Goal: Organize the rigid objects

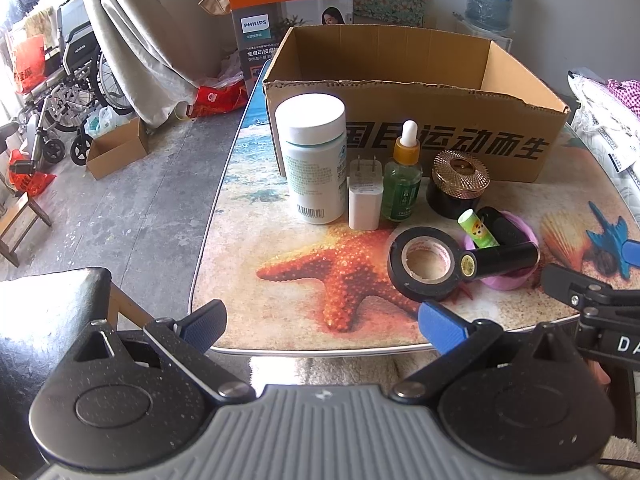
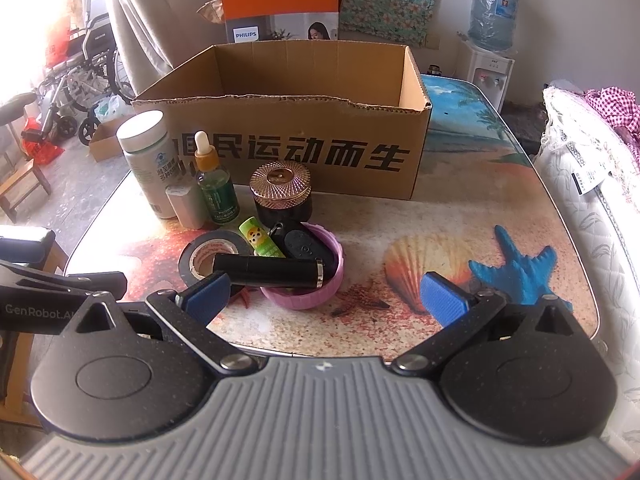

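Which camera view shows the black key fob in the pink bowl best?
The right wrist view: the key fob lies open to view inside the pink bowl, with its buttons visible. In the left wrist view the fob is partly hidden by the black tube.

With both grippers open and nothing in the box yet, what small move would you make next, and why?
Probably ease the right gripper forward and down over the black tube. It lies nearest, atop the pink bowl and tape roll, blocking what is underneath. Both grippers hold nothing, and the cardboard box stands open behind.
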### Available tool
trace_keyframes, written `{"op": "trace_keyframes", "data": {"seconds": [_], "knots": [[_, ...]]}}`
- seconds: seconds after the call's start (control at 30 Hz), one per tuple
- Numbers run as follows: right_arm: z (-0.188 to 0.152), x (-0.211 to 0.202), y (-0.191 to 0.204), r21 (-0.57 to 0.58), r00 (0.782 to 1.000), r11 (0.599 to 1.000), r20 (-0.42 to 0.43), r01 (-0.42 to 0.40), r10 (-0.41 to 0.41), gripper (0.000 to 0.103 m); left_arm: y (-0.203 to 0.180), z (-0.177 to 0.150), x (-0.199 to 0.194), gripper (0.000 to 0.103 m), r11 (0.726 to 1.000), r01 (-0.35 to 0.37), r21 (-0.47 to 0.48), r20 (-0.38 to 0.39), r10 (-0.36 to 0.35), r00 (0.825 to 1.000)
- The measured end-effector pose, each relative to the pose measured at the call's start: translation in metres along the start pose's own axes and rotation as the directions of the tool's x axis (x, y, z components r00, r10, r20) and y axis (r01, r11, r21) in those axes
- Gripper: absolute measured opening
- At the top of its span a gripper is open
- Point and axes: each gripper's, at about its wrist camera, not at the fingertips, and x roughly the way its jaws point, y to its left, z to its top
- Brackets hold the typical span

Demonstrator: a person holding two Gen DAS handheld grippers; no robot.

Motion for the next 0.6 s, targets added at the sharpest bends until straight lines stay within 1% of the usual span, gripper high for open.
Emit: {"op": "trace_keyframes", "data": {"seconds": [0.3,0.6], "knots": [[0.0000,0.0007,0.0002,0.001,1.000,1.000,-0.001,-0.001,0.001,0.102,0.0005,-0.0005,0.0003,0.103,1.000,0.000,0.000,-0.002,0.000,1.000],[-0.0002,0.0069,-0.0007,0.008,1.000,1.000,-0.013,-0.003,0.003,0.102,0.0009,0.0020,0.0063,0.103,1.000,-0.001,0.005,-0.020,0.001,1.000]]}}
